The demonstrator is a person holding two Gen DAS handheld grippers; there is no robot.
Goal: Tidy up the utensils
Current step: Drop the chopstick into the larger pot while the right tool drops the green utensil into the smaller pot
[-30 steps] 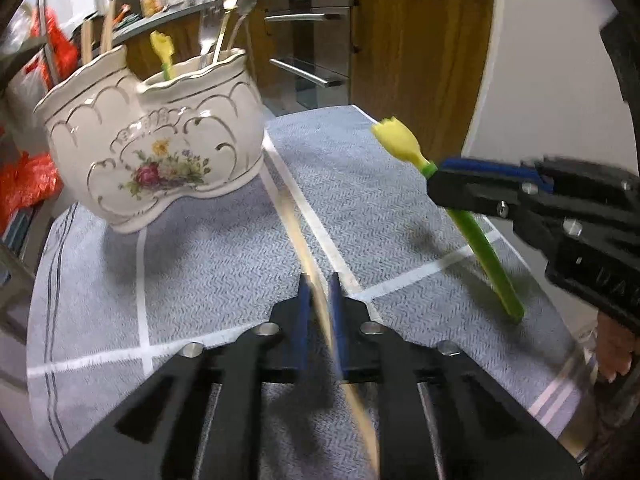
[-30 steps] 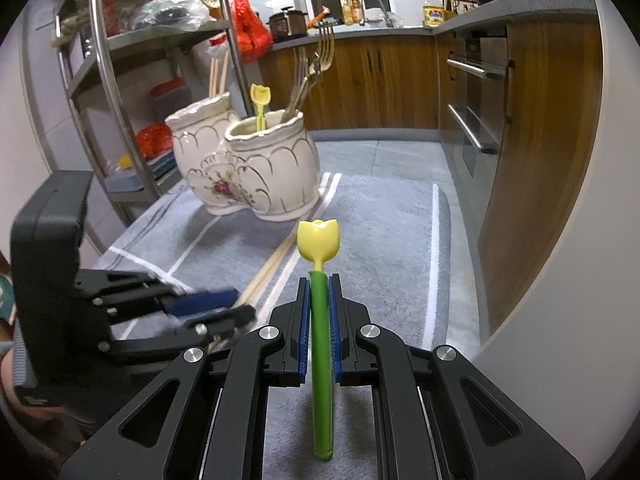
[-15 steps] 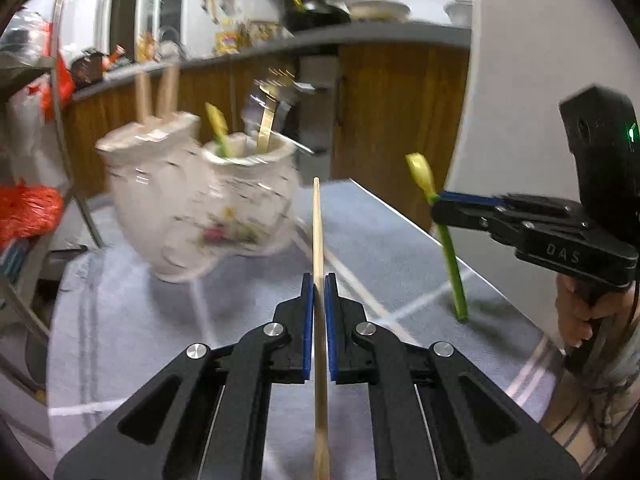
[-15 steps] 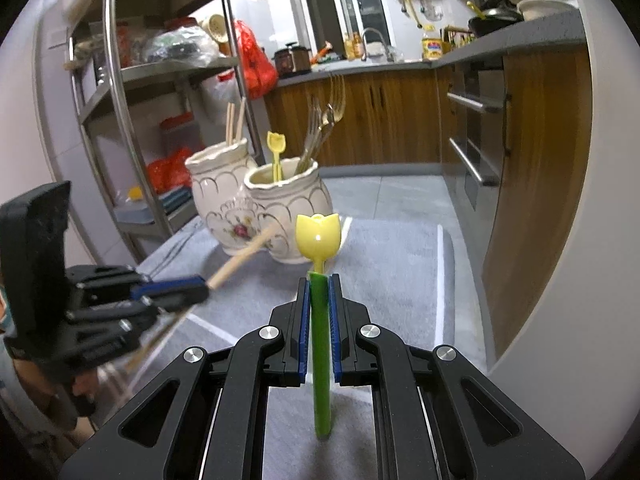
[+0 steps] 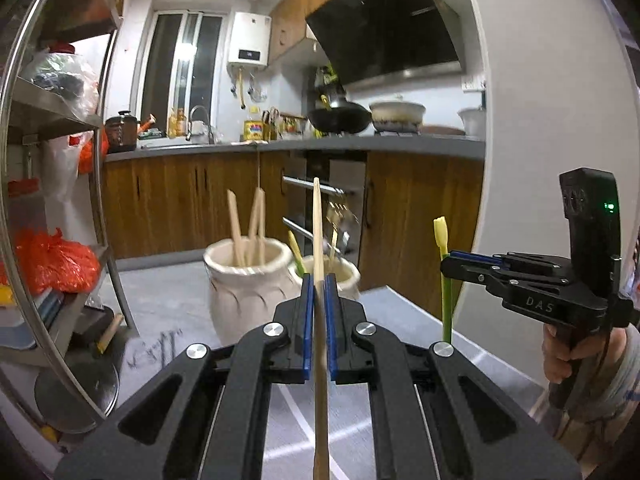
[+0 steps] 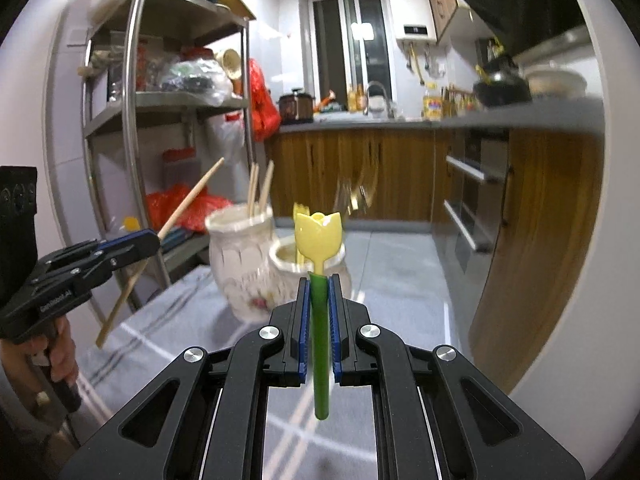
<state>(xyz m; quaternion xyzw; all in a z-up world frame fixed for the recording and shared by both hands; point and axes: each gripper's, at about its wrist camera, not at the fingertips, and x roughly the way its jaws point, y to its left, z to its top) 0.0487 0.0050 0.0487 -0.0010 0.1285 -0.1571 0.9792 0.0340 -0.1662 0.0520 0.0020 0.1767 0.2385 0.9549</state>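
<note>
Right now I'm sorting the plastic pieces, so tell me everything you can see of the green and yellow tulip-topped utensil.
The tulip utensil has a slim, plain green stem topped by a pale yellow tulip-shaped head; it looks like plastic. It stands nearly upright, head up, clamped at mid-stem between the blue pads of the right gripper. Its lower end hangs free above the grey cloth. Nothing else touches it. From the left wrist view it shows side-on, short of the white ceramic holder.
</note>
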